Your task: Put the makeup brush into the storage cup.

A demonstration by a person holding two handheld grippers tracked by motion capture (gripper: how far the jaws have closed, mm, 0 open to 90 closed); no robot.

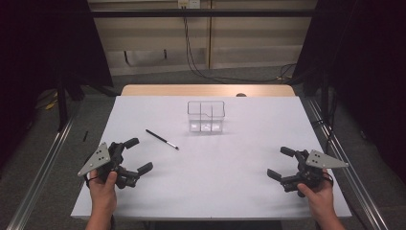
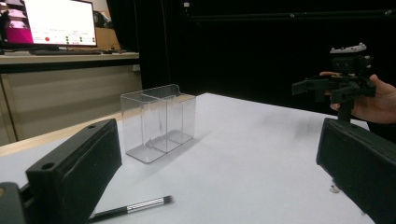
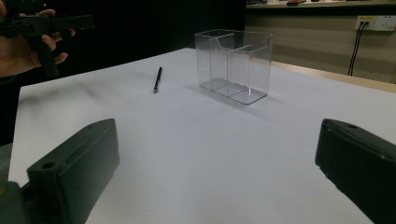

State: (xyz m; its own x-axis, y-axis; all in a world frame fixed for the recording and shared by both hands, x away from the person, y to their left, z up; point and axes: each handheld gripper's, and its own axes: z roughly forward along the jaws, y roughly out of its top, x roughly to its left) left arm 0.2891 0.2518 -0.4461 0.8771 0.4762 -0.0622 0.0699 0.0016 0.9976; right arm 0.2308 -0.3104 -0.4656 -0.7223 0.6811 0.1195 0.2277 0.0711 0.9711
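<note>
The worktop is white and carries two things. A slim black brush with a pale tip lies flat on it, left of centre. A clear plastic organiser, divided into compartments, stands upright farther back near the middle; its compartments hold nothing that can be made out.

The left hand-held gripper is held at the near left of the worktop, clear of the surface, its jaws spread wide with nothing between them. The brush lies near this gripper, just ahead of its jaws and slightly toward the centre, not touching either one. In the left gripper view the brush shows low between the two black jaws, closer to the left-hand one, with the organiser behind it.

The right hand-held gripper is held at the near right, its jaws likewise wide apart and holding nothing. The brush is well apart from it, across the worktop. In the right gripper view the brush lies far off, beside the organiser, with the left hand-held gripper at the upper left.
</note>
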